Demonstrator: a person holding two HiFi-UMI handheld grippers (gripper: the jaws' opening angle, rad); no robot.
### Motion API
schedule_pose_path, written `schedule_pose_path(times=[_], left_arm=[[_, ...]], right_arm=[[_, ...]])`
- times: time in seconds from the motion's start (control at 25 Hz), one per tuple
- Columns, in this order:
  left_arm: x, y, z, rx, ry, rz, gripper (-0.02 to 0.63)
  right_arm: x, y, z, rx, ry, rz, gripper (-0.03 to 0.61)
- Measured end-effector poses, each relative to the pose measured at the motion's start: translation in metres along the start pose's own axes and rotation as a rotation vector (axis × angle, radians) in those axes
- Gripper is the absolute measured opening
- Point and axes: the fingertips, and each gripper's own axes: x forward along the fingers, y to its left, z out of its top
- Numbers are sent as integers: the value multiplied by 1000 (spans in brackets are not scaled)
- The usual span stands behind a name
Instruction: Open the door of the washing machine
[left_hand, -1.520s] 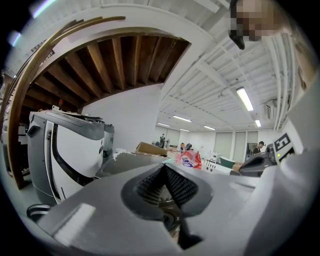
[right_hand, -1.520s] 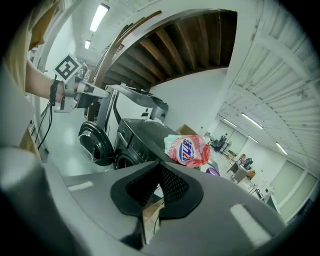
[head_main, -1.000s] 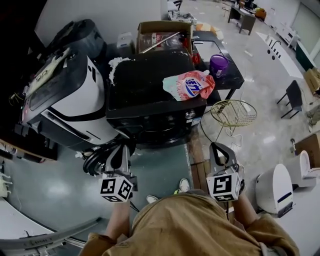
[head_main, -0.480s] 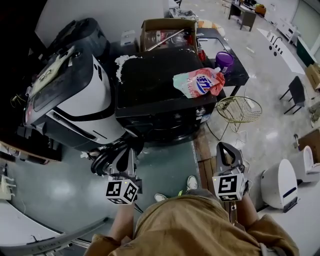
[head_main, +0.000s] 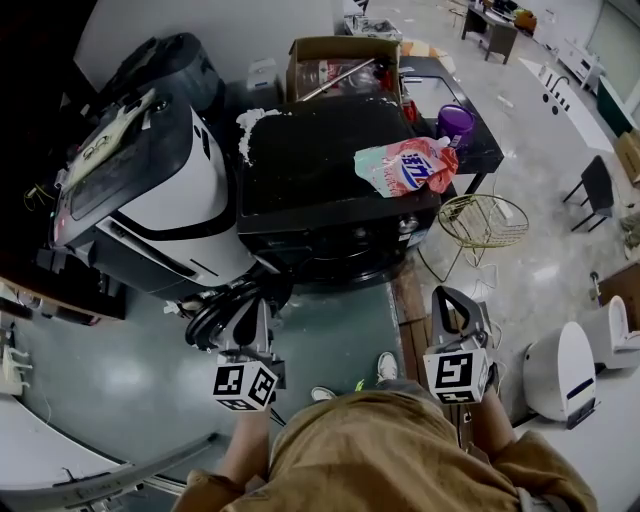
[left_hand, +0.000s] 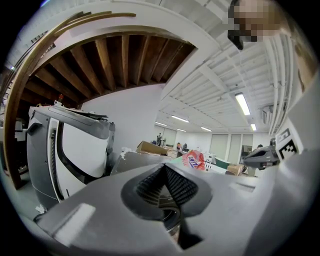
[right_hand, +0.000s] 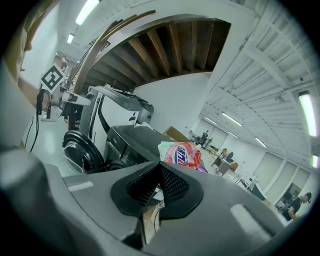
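The black washing machine (head_main: 330, 170) faces the person. Its round door (head_main: 222, 312) appears already swung out at the front left corner, just beside the left gripper (head_main: 260, 302). The door looks stiff, hinged and fairly heavy, with a smooth rim whose free edge is the likely hold. Both grippers are clenched on nothing, and the right gripper (head_main: 447, 298) hangs off the front right corner. Whether the left one touches the door cannot be told. The drum opening is hidden beneath the machine's top, where 1 detergent pouch (head_main: 405, 168) lies at the right edge.
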Motion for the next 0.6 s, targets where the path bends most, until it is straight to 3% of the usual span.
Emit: schedule_pose_path(times=[0.6], left_arm=[[-10, -13, -11, -18, 5, 61, 60]], right_arm=[[5, -7, 2, 5, -35, 52, 5]])
